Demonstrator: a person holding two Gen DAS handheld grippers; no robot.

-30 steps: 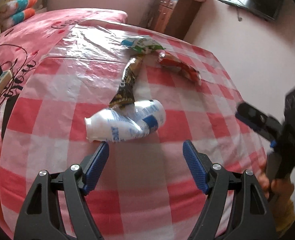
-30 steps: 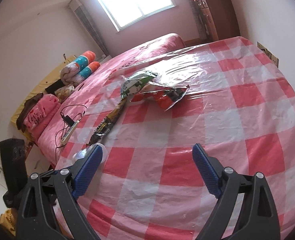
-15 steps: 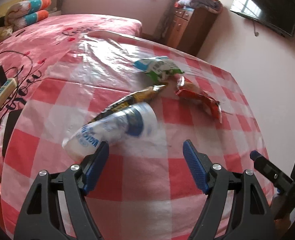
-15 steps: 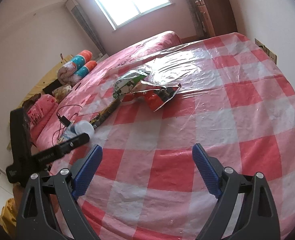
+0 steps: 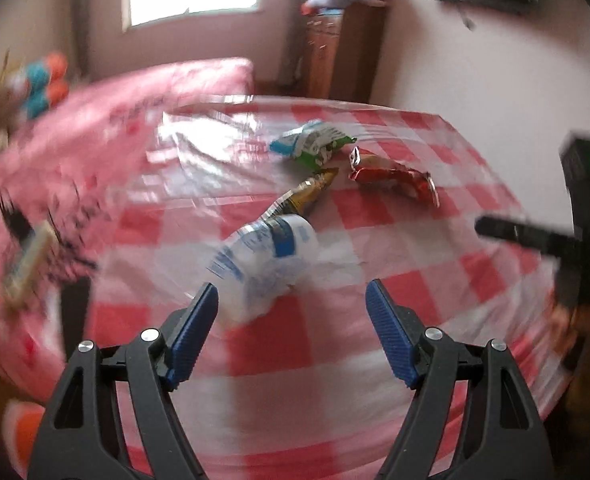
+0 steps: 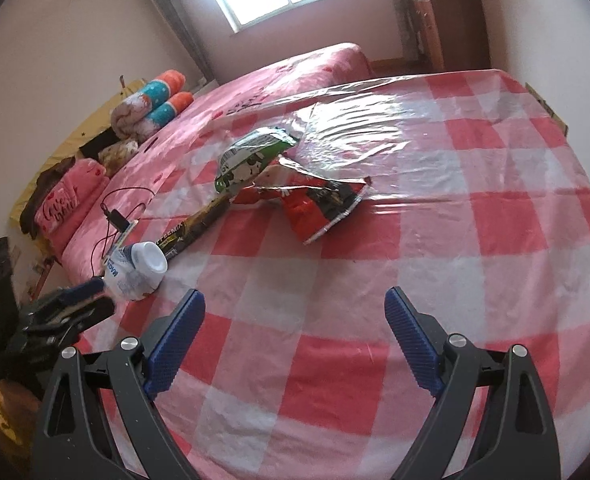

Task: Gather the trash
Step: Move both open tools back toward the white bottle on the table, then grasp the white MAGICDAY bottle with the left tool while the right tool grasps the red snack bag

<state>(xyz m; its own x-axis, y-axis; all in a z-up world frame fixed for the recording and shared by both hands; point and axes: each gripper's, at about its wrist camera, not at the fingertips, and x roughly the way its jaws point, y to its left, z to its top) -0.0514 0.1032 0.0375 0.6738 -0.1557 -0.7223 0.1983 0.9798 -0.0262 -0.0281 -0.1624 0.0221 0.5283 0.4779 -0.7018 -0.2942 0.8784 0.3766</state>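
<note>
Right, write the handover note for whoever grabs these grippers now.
Left gripper: open, empty, low beside the white bottle, which lies on the checked cloth.
Right gripper: open, empty, over bare cloth.
Trash on the cloth: bottle, gold-brown wrapper beside it, green bag, red bag.
Done: nothing picked up.
Left: all four pieces; no bin in view.

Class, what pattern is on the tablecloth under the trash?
Red-and-white checks on the tablecloth, clearest in the right wrist view.
</note>
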